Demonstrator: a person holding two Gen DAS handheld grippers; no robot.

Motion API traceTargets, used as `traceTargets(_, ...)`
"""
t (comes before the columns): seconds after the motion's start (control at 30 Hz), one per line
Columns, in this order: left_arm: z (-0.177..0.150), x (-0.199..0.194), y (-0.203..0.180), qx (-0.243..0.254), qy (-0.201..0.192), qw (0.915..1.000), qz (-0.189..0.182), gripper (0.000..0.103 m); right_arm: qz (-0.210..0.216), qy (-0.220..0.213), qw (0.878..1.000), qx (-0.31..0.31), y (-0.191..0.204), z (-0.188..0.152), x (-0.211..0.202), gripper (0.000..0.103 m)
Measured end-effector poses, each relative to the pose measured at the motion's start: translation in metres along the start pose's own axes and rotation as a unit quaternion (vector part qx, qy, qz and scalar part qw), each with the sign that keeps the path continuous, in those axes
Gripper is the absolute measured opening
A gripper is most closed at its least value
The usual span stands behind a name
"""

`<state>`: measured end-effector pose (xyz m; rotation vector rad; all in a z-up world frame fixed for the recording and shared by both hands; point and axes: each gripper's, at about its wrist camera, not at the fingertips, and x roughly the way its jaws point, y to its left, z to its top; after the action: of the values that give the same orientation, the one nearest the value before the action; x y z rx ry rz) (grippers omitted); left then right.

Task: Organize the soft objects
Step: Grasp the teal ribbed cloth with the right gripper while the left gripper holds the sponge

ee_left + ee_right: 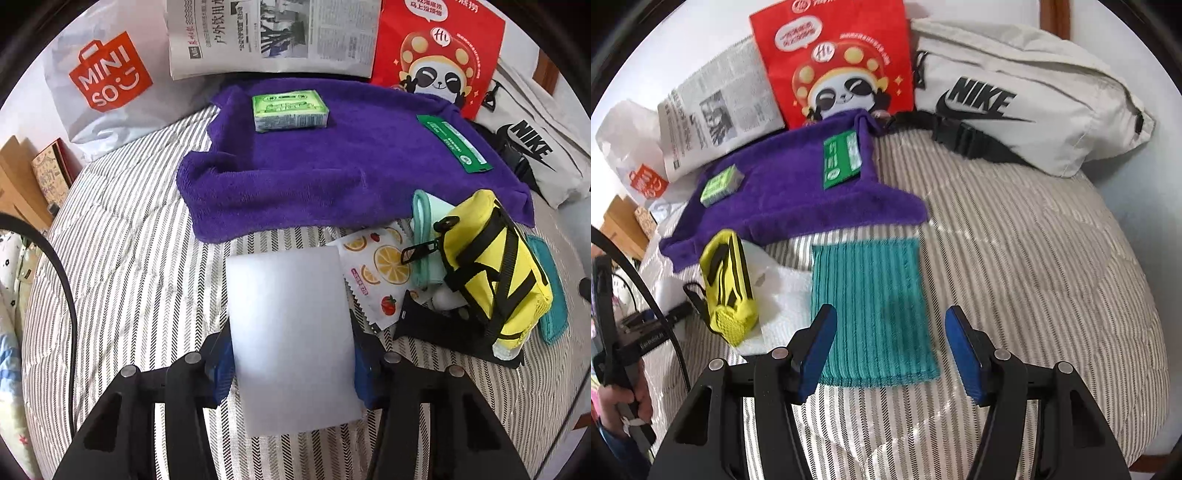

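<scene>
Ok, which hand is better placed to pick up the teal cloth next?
Right, probably. The right gripper has open fingers straddling the teal cloth, nothing held. The left gripper is occupied with a white foam block between its fingers.

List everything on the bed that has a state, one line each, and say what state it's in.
white foam block: gripped between the left gripper fingers
right gripper: open, above the teal cloth
teal cloth: flat on the bed
purple towel: spread out, rumpled at the edges
green tissue pack: lying on the towel
green flat packet: lying on the towel
yellow pouch: lying tilted on other items
</scene>
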<state>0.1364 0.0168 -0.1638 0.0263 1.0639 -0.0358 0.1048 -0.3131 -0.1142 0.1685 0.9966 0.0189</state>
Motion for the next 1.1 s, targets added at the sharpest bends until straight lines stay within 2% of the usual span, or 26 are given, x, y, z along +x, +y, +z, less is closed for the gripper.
traceTargets(0.2, 0.003, 0.0, -0.004, 0.01, 0.001, 0.9999, 0.002, 0.05, 0.015, 0.02, 0.999, -0.025, 0.016, -0.007, 0.023, 0.071)
traceTargets(0.3, 0.004, 0.0, -0.005, 0.013, -0.002, 0.9999, 0.001, 0.051, 0.028, 0.023, 0.999, -0.028, 0.022, -0.007, 0.034, 0.083)
traceTargets(0.5, 0.004, 0.0, -0.005, 0.016, -0.004, 0.9999, 0.0, 0.052, -0.004, 0.02, 0.999, -0.032, 0.023, -0.005, 0.048, 0.088)
traceTargets(0.57, 0.004, 0.0, -0.004, 0.016, -0.005, 0.9999, -0.001, 0.052, -0.001, 0.03, 0.999, -0.03, 0.021, -0.005, 0.056, 0.088)
traceTargets(0.63, 0.004, 0.0, -0.004, 0.018, -0.004, 0.9998, -0.001, 0.052, 0.012, 0.037, 0.999, -0.023, 0.02, -0.005, 0.063, 0.093)
traceTargets(0.7, 0.004, -0.001, -0.004, 0.016, -0.004, 0.9999, 0.0, 0.052, 0.013, 0.034, 0.999, -0.019, 0.021, -0.005, 0.066, 0.094)
traceTargets(0.8, 0.004, -0.001, -0.004, 0.015, -0.004, 0.9999, 0.0, 0.052, -0.013, 0.031, 0.999, -0.037, 0.03, -0.005, 0.071, 0.094)
traceTargets(0.87, 0.004, -0.001, -0.004, 0.016, -0.006, 0.9999, -0.001, 0.052, -0.029, 0.025, 0.998, -0.058, 0.037, -0.008, 0.073, 0.09)
traceTargets(1.1, 0.004, -0.002, -0.002, 0.014, -0.003, 0.9998, -0.012, 0.05, -0.001, 0.02, 0.999, -0.033, 0.023, -0.004, 0.064, 0.087)
